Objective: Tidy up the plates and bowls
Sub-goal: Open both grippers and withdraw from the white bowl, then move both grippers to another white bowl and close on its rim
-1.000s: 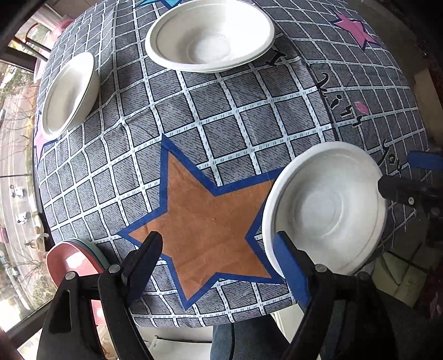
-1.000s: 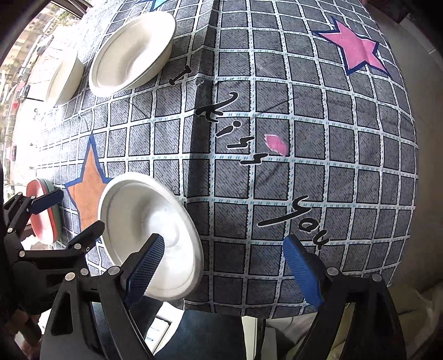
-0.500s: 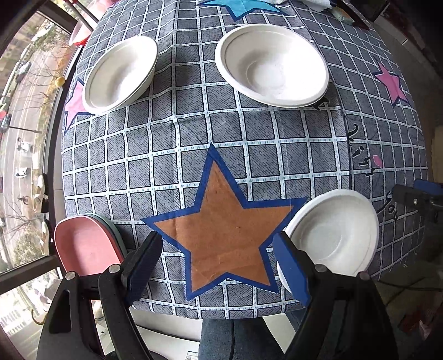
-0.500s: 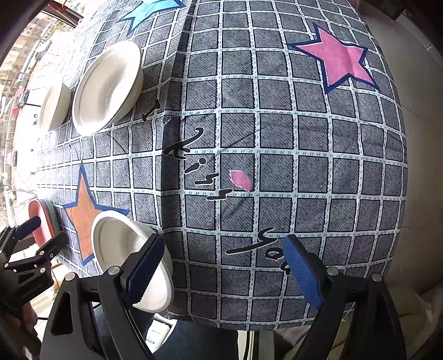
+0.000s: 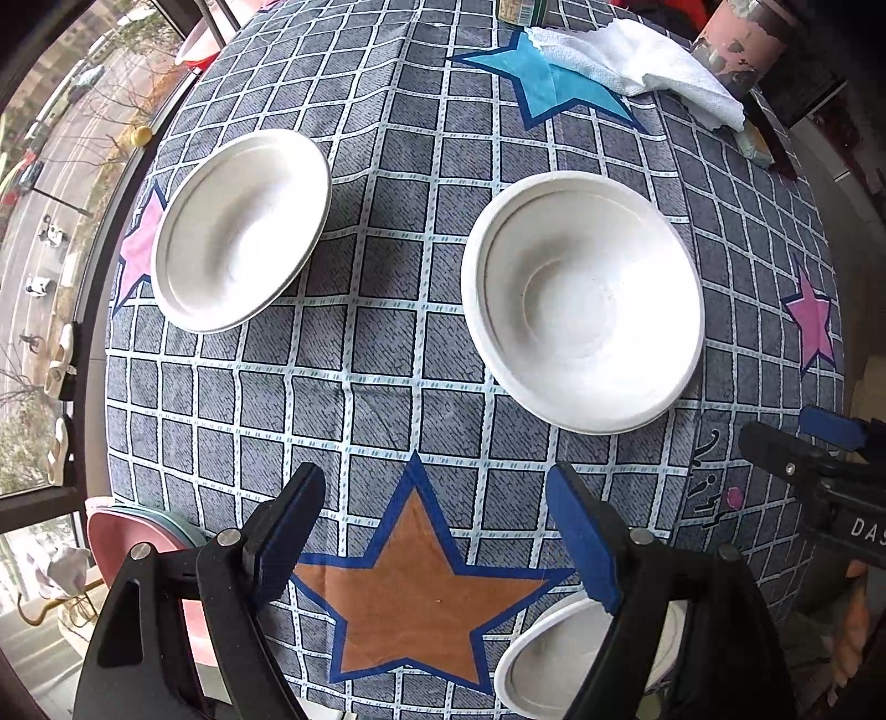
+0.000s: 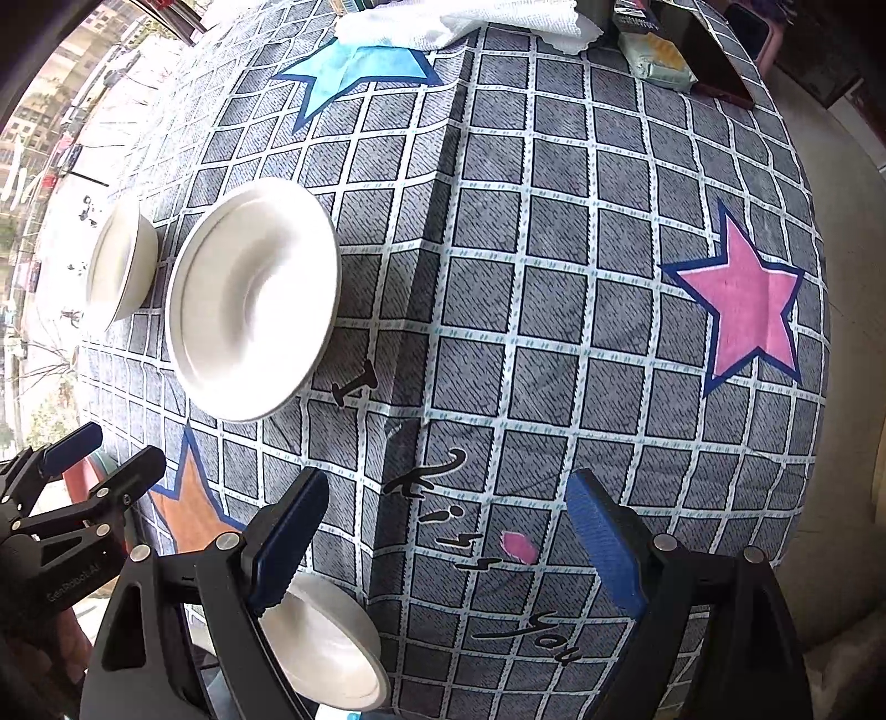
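Note:
Three white bowls sit on the checked tablecloth. In the left wrist view one bowl [image 5: 241, 230] is at the far left, a second bowl [image 5: 581, 299] at centre right, and a third bowl [image 5: 559, 659] at the near edge, partly behind my right finger. My left gripper [image 5: 437, 531] is open and empty above the orange star [image 5: 412, 592]. In the right wrist view my right gripper [image 6: 448, 543] is open and empty; the near bowl [image 6: 326, 648] lies beside its left finger, and the middle bowl [image 6: 252, 296] and far bowl [image 6: 119, 266] are ahead on the left.
A pink plate on a teal one [image 5: 119, 540] hangs at the table's near left edge. A white towel [image 5: 637, 61], a pink cup [image 5: 736, 39], a packet [image 6: 656, 61] and a dark phone [image 6: 720, 72] lie at the far end. The window is on the left.
Both grippers have pulled back and tilted up from the near bowl, which now sits low at the frame edge. The far bowls and table end have come into view. Both stay open.

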### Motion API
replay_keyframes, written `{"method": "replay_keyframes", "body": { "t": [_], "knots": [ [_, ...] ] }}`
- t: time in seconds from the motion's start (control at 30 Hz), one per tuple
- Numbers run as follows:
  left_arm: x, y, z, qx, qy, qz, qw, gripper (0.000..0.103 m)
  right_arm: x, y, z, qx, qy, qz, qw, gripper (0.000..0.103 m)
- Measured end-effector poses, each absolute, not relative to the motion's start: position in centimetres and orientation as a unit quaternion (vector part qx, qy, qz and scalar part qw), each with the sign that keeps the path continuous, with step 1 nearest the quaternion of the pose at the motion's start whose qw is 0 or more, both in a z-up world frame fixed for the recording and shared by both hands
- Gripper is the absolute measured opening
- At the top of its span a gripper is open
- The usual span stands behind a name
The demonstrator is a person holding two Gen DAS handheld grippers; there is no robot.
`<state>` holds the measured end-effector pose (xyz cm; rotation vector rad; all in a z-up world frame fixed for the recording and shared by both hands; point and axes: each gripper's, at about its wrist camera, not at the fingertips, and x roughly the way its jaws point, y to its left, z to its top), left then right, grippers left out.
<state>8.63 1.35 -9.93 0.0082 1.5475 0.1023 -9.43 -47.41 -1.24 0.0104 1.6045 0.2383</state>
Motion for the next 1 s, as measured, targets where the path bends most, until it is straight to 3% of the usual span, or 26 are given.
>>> {"method": "replay_keyframes", "body": {
  "t": [0.77, 0.83, 0.97, 1.0],
  "knots": [
    [18.2, 1.3, -18.0, 0.031, 0.7, 0.054, 0.711, 0.085, -0.7, -41.1, -6.8, 0.018, 0.729, 0.089, 0.678, 0.088],
    [18.4, 0.5, -18.3, 0.025, 0.706, 0.047, 0.707, 0.083, 0.0, -41.2, -7.1, 0.024, 0.731, 0.09, 0.676, 0.08],
    [19.2, -0.3, -18.3, -0.006, 0.704, 0.034, 0.709, 0.057, 0.6, -41.6, -8.1, 0.041, 0.733, 0.109, 0.671, 0.044],
    [19.7, -0.8, -18.3, -0.002, 0.705, 0.028, 0.708, 0.05, 0.4, -41.5, -8.1, 0.042, 0.732, 0.114, 0.671, 0.041]
  ]
}}
